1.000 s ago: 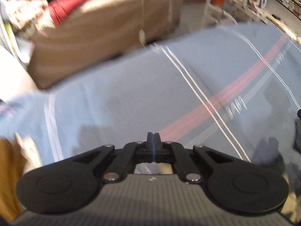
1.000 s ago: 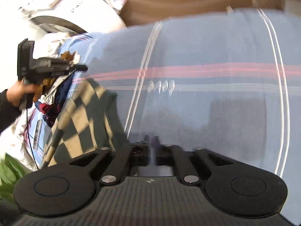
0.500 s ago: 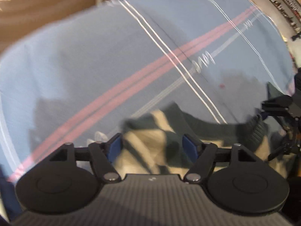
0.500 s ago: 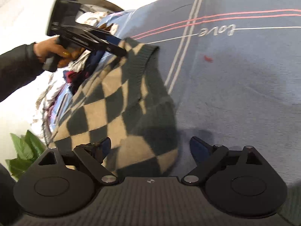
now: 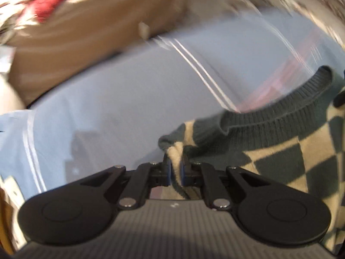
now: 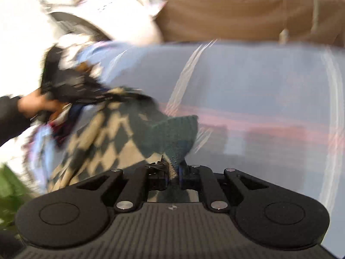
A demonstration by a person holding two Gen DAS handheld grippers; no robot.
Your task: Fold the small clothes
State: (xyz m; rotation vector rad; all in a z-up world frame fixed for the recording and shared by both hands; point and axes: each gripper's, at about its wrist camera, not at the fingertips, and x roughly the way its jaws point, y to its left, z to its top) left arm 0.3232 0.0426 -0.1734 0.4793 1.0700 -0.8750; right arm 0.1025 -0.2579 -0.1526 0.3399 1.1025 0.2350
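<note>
A small knitted sweater with a dark green and cream checker pattern [image 5: 286, 149] lies over the blue striped cloth [image 5: 120, 99]. My left gripper [image 5: 175, 172] is shut on a cream and green corner of it, by the ribbed dark green band [image 5: 280, 116]. In the right wrist view the same sweater [image 6: 120, 138] stretches to the left, and my right gripper [image 6: 172, 173] is shut on its other green corner. The left gripper and the hand holding it [image 6: 43, 105] show at the sweater's far end there. Both views are blurred by motion.
A brown cushion or sofa [image 5: 92, 30] with a red cloth [image 5: 54, 2] lies beyond the blue cloth. A pile of mixed clothes [image 6: 54, 129] sits at the left edge, a white appliance [image 6: 103, 15] behind it, green leaves [image 6: 8, 185] lower left.
Both grippers, open around the sweater's edges half a second ago, have closed on its corners. The sweater has been pulled taut between them and both cameras are moving.
</note>
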